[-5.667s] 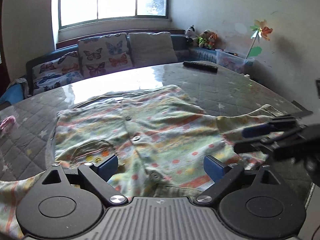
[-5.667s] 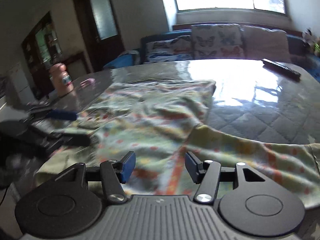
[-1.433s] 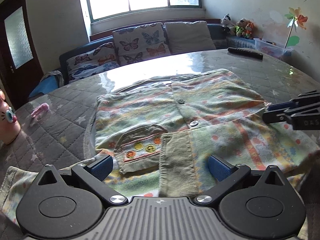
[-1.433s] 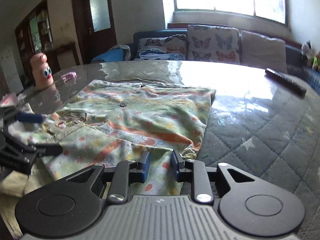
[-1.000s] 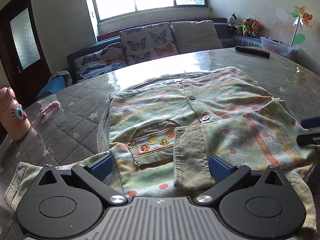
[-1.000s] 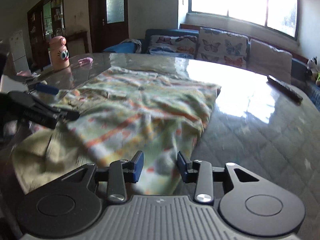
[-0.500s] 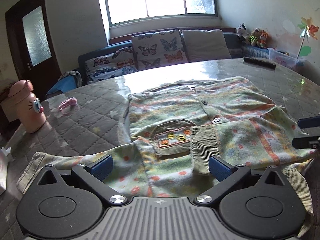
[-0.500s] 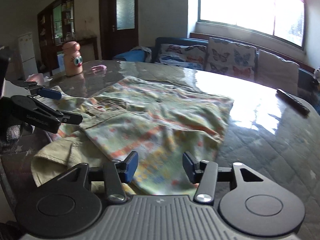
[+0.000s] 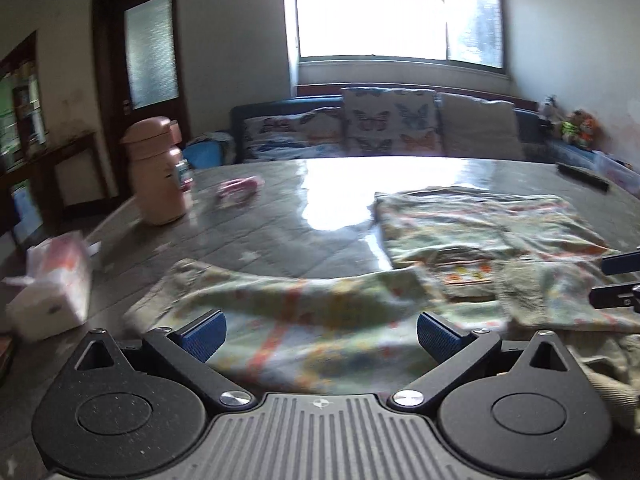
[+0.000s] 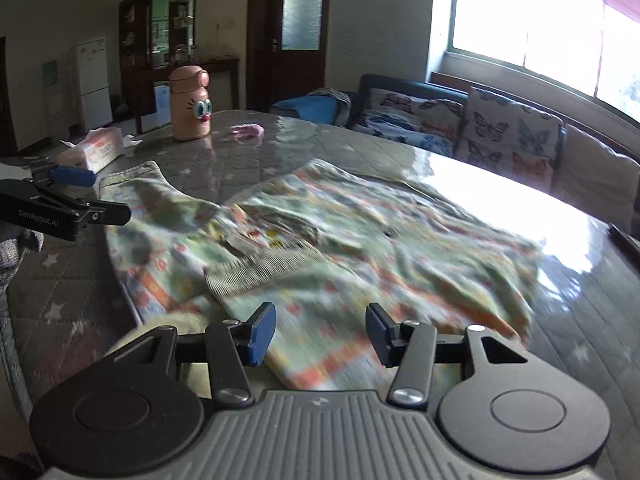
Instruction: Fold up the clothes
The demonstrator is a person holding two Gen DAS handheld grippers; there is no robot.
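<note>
A green shirt with orange stripes (image 9: 480,220) lies buttoned and flat on the quilted table (image 9: 280,232). Its right sleeve is folded across the front, and the ribbed cuff (image 10: 260,272) lies beside the chest pocket. The other sleeve (image 9: 280,300) stretches out to the left. My left gripper (image 9: 320,330) hovers wide open over that sleeve, with nothing between its pads. My right gripper (image 10: 320,332) stands open above the shirt's near hem, off the cloth. Each gripper shows at the edge of the other's view: the right gripper (image 9: 618,280) and the left gripper (image 10: 100,196).
A pink bottle with a face (image 10: 190,104) and a small pink item (image 9: 238,188) stand at the table's far left. A tissue pack (image 9: 52,300) lies near the left edge. A dark remote (image 9: 584,178) is at the far right. Behind is a sofa with butterfly cushions (image 9: 384,124).
My right gripper let go of the folded sleeve, opened and drew back. My left gripper moved left from the shirt's front to over the outstretched sleeve. Both views swung left.
</note>
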